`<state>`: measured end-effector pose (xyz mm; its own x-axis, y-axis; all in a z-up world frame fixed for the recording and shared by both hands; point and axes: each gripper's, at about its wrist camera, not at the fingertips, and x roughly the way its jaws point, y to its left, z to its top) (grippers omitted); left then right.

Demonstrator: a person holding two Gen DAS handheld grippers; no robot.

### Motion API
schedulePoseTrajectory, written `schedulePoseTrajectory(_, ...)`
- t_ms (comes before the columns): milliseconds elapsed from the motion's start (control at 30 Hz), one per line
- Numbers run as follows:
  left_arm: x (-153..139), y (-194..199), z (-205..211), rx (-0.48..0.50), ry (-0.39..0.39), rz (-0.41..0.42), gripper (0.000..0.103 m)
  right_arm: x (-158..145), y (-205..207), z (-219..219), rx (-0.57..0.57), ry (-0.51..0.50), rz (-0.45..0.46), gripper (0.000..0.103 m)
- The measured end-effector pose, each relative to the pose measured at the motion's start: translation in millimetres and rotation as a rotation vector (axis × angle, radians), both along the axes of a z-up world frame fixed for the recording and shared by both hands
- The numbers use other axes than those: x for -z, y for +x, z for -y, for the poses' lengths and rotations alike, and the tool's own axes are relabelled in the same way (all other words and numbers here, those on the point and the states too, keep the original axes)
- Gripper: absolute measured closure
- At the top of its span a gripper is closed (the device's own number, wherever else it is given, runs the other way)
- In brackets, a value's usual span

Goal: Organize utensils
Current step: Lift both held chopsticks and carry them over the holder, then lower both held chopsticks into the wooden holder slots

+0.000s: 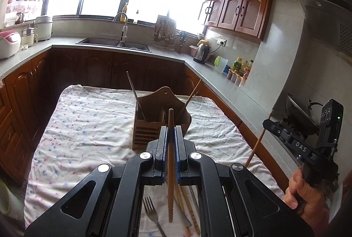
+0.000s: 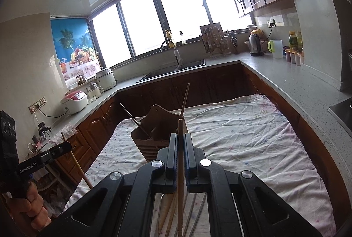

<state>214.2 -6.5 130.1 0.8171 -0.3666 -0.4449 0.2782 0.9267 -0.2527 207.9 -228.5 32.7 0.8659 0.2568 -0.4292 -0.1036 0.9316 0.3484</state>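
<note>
My left gripper [image 1: 171, 130] is shut on a brown wooden chopstick [image 1: 171, 171], held upright above the floral cloth [image 1: 88, 126]. Just beyond it stands a wooden utensil holder [image 1: 161, 120] with one chopstick leaning left [image 1: 134, 93] and one leaning right [image 1: 191, 95]. My right gripper [image 2: 180, 136] is shut on a paler chopstick [image 2: 180, 171] before the same holder [image 2: 151, 129]. Each gripper shows in the other's view: the right one [image 1: 267, 123] with its stick [image 1: 256, 144], the left one [image 2: 67, 145] with its stick [image 2: 76, 162]. A fork [image 1: 151, 212] and several chopsticks [image 1: 187, 204] lie on the cloth below.
Grey counters run round the table on three sides, with a sink [image 1: 114, 42], a kettle [image 1: 202, 53], bottles [image 1: 242, 69] and a rice cooker [image 1: 8, 44]. A wok [image 1: 301, 111] sits on the stove at the right. A hand [image 1: 301, 190] holds the right gripper's handle.
</note>
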Motion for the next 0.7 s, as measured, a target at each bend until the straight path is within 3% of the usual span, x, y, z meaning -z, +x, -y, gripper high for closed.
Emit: schedulePoseTrajectory(700, -63.6, 89.7, -15.9, -0.092, -0.041, 0.175, 0.099, -56.7, 91.5, -11.5, 0.025, 0.048, 0.213, 0.098)
